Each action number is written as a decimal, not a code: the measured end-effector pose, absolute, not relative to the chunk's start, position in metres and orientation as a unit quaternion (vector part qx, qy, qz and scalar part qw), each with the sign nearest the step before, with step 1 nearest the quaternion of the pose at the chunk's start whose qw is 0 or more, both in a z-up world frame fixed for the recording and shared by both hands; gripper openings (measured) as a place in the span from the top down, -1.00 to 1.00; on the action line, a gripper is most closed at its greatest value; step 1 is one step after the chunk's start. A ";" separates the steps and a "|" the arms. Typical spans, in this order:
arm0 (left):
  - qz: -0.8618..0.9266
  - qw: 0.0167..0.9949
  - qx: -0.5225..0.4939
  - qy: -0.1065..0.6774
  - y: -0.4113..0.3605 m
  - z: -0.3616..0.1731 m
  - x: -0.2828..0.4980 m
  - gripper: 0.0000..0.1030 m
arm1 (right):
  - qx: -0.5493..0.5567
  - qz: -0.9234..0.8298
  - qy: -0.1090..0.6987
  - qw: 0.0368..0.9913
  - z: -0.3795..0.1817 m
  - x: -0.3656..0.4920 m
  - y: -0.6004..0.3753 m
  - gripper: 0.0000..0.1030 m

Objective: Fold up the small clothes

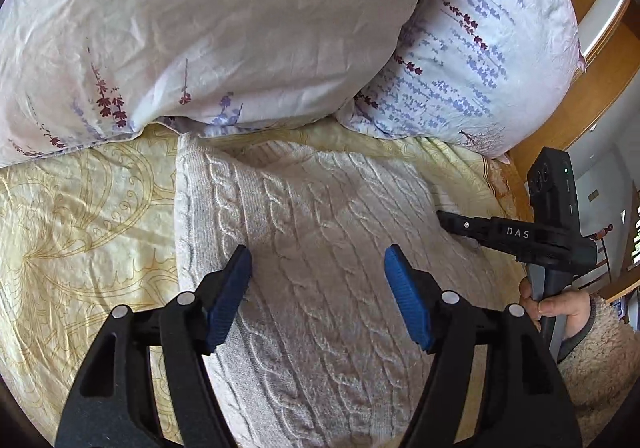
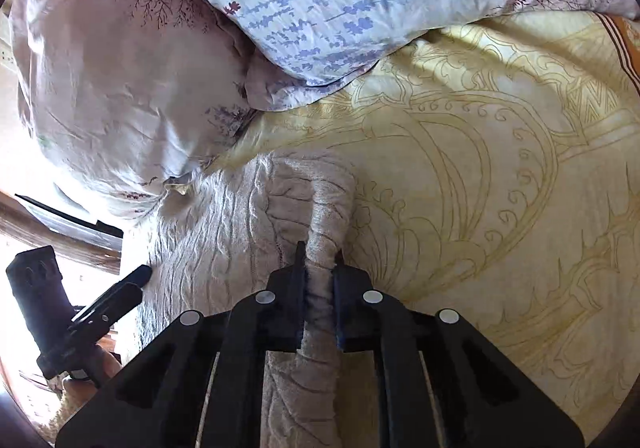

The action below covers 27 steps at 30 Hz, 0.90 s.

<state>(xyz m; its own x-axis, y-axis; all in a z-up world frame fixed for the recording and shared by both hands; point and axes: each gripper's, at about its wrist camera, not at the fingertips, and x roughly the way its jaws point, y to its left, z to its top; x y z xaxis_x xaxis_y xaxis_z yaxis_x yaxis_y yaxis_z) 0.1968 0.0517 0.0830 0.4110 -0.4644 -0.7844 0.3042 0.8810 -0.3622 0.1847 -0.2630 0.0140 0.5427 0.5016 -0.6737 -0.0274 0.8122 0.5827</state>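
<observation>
A cream cable-knit sweater (image 1: 312,232) lies on a yellow patterned bedsheet (image 1: 80,216). My left gripper (image 1: 318,268) is open, its blue pads hovering over the middle of the knit and holding nothing. My right gripper (image 2: 319,268) is shut on a bunched fold of the sweater (image 2: 328,216) at its right edge. In the left wrist view the right gripper (image 1: 444,217) shows at the sweater's right side, held by a hand. In the right wrist view the left gripper (image 2: 140,274) shows at the lower left.
Two floral pillows (image 1: 224,24) (image 1: 480,60) lie right behind the sweater. The yellow sheet (image 2: 500,168) stretches to the right of the sweater. A wooden bed frame (image 1: 568,120) runs along the right. A fleece sleeve (image 1: 596,360) sits at the lower right.
</observation>
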 end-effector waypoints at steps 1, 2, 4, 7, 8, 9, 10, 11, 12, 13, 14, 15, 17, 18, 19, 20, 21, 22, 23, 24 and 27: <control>-0.229 0.838 -0.076 0.490 0.050 0.083 0.196 -0.33 | 0.260 0.150 0.447 0.843 0.019 0.183 -0.265 0.61; -0.230 0.840 -0.076 0.486 0.050 0.085 0.195 -0.34 | 0.253 0.145 0.439 0.850 0.026 0.178 -0.266 0.57; -0.234 0.845 -0.082 0.474 0.053 0.092 0.189 -0.35 | 0.228 0.151 0.403 0.873 0.047 0.162 -0.268 0.56; -0.234 0.856 -0.077 0.454 0.060 0.102 0.177 -0.43 | 0.191 0.202 0.359 0.891 0.070 0.130 -0.259 0.56; -0.231 0.859 -0.073 0.450 0.062 0.103 0.172 -0.46 | 0.175 0.213 0.356 0.893 0.073 0.124 -0.253 0.56; -0.228 0.861 -0.068 0.449 0.063 0.103 0.169 -0.47 | 0.155 0.225 0.357 0.893 0.073 0.117 -0.242 0.56; -0.224 0.861 -0.061 0.451 0.062 0.101 0.166 -0.47 | 0.136 0.230 0.360 0.894 0.070 0.111 -0.233 0.56; -0.221 0.860 -0.056 0.457 0.062 0.098 0.165 -0.47 | 0.121 0.234 0.367 0.892 0.066 0.107 -0.223 0.56; -0.218 0.856 -0.056 0.465 0.062 0.093 0.164 -0.47 | 0.107 0.233 0.376 0.890 0.059 0.104 -0.215 0.56; -0.213 0.853 -0.057 0.474 0.062 0.088 0.164 -0.47 | 0.100 0.227 0.384 0.889 0.055 0.105 -0.209 0.56; -0.203 0.852 -0.054 0.480 0.061 0.084 0.164 -0.47 | 0.089 0.215 0.397 0.888 0.047 0.104 -0.207 0.56; -0.194 0.852 -0.047 0.485 0.060 0.079 0.165 -0.47 | 0.071 0.197 0.412 0.887 0.036 0.105 -0.202 0.56; -0.181 0.850 -0.031 0.494 0.056 0.069 0.167 -0.50 | 0.049 0.182 0.405 0.895 0.025 0.101 -0.197 0.56; -0.176 0.852 -0.026 0.492 0.055 0.066 0.167 -0.52 | 0.033 0.176 0.398 0.900 0.025 0.099 -0.193 0.55; -0.174 0.853 -0.026 0.492 0.055 0.066 0.166 -0.52 | 0.022 0.170 0.397 0.902 0.027 0.098 -0.189 0.56; -0.172 0.854 -0.029 0.490 0.057 0.069 0.163 -0.48 | 0.022 0.167 0.391 0.905 0.033 0.094 -0.187 0.56; -0.175 0.857 -0.031 0.483 0.059 0.075 0.157 -0.46 | 0.027 0.172 0.376 0.910 0.039 0.087 -0.189 0.56; -0.182 0.863 -0.029 0.471 0.061 0.082 0.149 -0.47 | 0.025 0.173 0.360 0.917 0.042 0.082 -0.187 0.56; -0.183 0.870 -0.018 0.457 0.062 0.089 0.140 -0.50 | 0.018 0.171 0.349 0.921 0.046 0.074 -0.188 0.56; -0.178 0.876 -0.002 0.449 0.062 0.092 0.131 -0.50 | 0.012 0.170 0.346 0.923 0.045 0.068 -0.187 0.56; -0.172 0.871 0.028 0.458 0.062 0.086 0.114 -0.50 | 0.007 0.160 0.360 0.919 0.037 0.055 -0.189 0.56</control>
